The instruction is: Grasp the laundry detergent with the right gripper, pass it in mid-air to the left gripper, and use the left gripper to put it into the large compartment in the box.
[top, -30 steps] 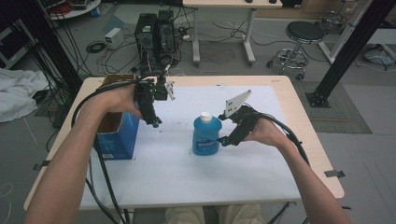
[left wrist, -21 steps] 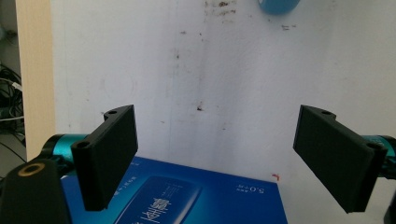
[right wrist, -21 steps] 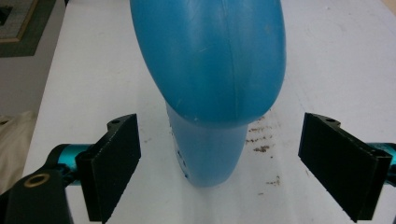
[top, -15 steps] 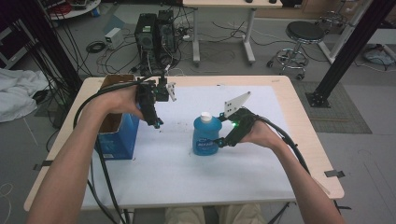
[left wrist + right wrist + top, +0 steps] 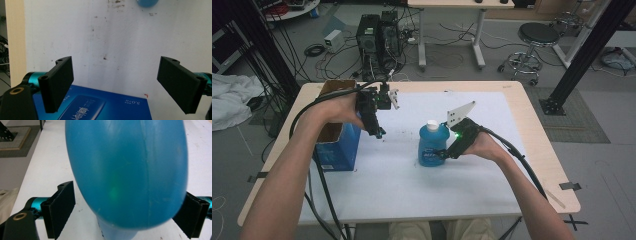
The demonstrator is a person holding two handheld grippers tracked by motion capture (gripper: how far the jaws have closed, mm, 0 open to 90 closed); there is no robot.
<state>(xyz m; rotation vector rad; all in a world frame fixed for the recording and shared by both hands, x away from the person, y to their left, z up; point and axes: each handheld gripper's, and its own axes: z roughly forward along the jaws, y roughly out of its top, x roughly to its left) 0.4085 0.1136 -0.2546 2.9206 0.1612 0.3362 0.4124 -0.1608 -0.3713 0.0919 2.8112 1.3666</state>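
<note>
A blue bottle (image 5: 432,146) with a white cap stands upright in the middle of the white mat (image 5: 412,185). My right gripper (image 5: 446,153) reaches it from the right, low on its body. In the right gripper view the bottle (image 5: 127,170) sits between the jaws of the right gripper (image 5: 128,190); a strip of mat shows between the left pad (image 5: 61,207) and the bottle, so the jaws stand open. A blue box (image 5: 336,146) with its top open stands at the mat's left edge. My left gripper (image 5: 380,134) hovers open just right of it, over the box edge (image 5: 100,107) and bare mat.
The wooden table (image 5: 532,130) borders the mat on every side. Black cables (image 5: 319,185) trail from both grippers toward the front edge. On the floor behind the table stand a computer tower (image 5: 377,35) and a stool (image 5: 537,37).
My right gripper has sunk a little and closed in on the bottle's lower body. The left gripper and the box have stayed where they were.
</note>
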